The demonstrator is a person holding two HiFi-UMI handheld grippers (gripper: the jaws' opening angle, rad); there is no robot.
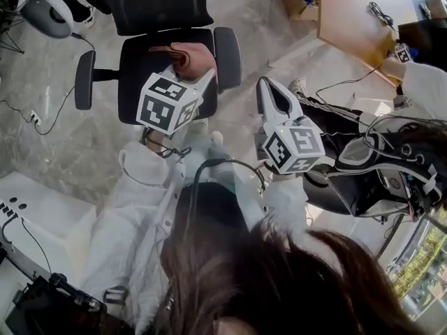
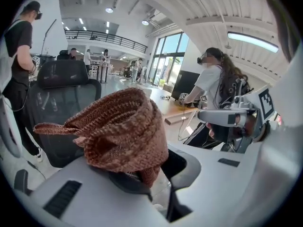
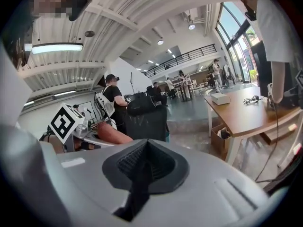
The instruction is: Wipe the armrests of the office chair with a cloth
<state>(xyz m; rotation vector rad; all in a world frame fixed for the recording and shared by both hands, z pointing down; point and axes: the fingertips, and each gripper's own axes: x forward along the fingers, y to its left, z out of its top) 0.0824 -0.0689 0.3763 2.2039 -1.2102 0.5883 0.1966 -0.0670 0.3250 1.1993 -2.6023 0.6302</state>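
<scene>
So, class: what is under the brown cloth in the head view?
Below the cloth, held in the left claw, lies the office chair's black seat; the patch directly beneath is covered.

Wooden table (image 1: 353, 16), cardboard box (image 1: 292, 0) beside it

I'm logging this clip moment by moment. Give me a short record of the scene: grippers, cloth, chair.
left gripper: shut on cloth
right gripper: shut, empty
cloth place: above the seat of the chair, between the armrests
cloth contact: on neither armrest
wiping: not yet begun
</scene>
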